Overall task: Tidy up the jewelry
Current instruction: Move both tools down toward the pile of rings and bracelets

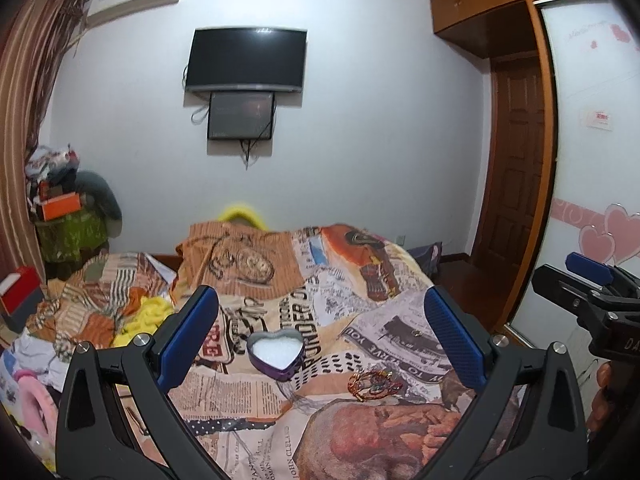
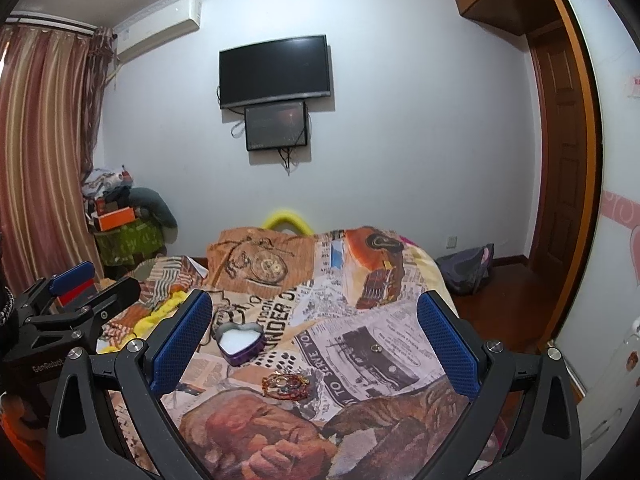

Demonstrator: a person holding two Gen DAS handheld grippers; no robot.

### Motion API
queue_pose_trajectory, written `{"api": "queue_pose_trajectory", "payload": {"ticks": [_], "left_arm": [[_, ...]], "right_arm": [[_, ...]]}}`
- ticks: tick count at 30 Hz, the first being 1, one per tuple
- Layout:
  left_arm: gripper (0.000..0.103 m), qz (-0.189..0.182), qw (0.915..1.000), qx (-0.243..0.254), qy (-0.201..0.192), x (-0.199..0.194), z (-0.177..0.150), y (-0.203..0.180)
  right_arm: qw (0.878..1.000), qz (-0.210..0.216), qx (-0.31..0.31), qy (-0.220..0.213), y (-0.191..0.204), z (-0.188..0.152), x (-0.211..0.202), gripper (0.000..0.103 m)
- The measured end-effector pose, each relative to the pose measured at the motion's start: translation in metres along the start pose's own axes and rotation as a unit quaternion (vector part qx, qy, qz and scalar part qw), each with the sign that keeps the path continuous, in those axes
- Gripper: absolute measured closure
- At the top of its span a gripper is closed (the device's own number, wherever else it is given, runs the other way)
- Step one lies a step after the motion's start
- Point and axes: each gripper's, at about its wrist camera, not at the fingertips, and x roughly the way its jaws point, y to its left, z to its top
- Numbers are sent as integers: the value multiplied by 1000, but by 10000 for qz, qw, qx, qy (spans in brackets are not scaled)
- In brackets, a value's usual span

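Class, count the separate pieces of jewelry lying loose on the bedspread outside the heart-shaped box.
2. A tangled beaded bracelet lies just in front of the heart-shaped box. A small ring lies to the box's right on the newspaper print. The tangle may hold more than one piece.

An open purple heart-shaped tin (image 1: 275,354) (white lining) lies near tangled beaded bracelets (image 1: 372,385) and a small ring (image 2: 375,347).

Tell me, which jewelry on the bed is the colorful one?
The beaded bracelet pile, in front of the heart-shaped box. It shows red, gold and blue beads; the small ring to its right is plain.
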Motion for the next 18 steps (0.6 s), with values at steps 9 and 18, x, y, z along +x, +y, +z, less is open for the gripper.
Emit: {"api": "queue_pose_trajectory", "payload": {"ticks": [9, 18], "left_arm": [[0, 240, 9947, -226, 972, 71, -35, 25], [21, -36, 9787, -312, 2027, 135, -82, 31]], "right_arm": [[9969, -257, 99, 739, -25, -26, 53, 1], [9848, -146, 217, 1718, -48, -60, 101, 6]]}}
